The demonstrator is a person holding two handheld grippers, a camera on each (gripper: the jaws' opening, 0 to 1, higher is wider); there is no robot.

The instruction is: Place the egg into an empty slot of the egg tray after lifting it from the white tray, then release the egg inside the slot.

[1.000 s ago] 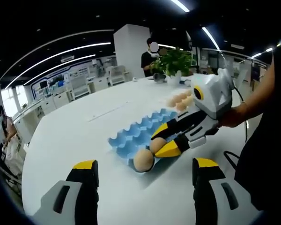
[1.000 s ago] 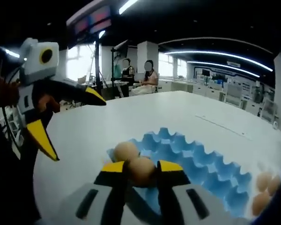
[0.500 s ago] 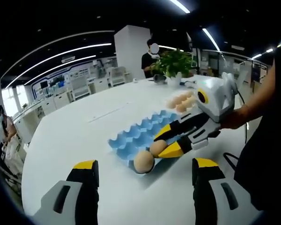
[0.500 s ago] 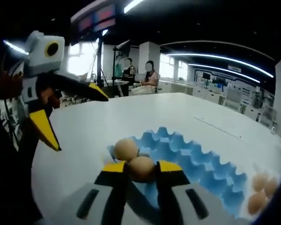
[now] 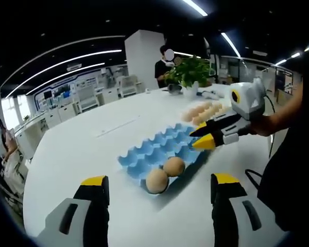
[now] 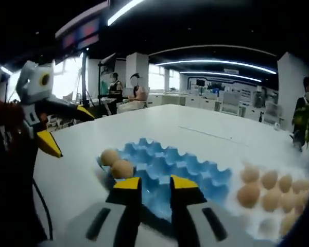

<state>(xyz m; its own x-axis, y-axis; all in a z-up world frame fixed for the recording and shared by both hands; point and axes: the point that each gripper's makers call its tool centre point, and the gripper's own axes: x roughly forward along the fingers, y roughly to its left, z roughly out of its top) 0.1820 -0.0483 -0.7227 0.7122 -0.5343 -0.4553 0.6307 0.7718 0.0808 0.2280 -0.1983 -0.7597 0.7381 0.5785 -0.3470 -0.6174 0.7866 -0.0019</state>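
Observation:
The blue egg tray (image 5: pixel 159 146) (image 6: pixel 167 159) lies on the white table with two eggs side by side in its near corner slots. One egg (image 5: pixel 173 166) (image 6: pixel 122 169) sits beside the other egg (image 5: pixel 156 180) (image 6: pixel 109 156). My right gripper (image 6: pixel 154 183) (image 5: pixel 205 138) is drawn back over the tray's other end, open by a narrow gap with nothing between its fingers. The white tray (image 6: pixel 262 224) with several eggs (image 5: pixel 201 110) (image 6: pixel 268 188) lies just past the blue tray. My left gripper (image 5: pixel 158 181) (image 6: pixel 67 128) hangs wide open before the blue tray, holding nothing.
A potted plant (image 5: pixel 190 69) stands at the table's far end, with a person behind it. The hand (image 5: pixel 270 123) holding the right gripper reaches in from the right. Desks and seated people (image 6: pixel 136 92) are far behind.
The right gripper let go of its egg in the slot beside the first egg and pulled back along the tray toward the white tray. The left gripper stayed put.

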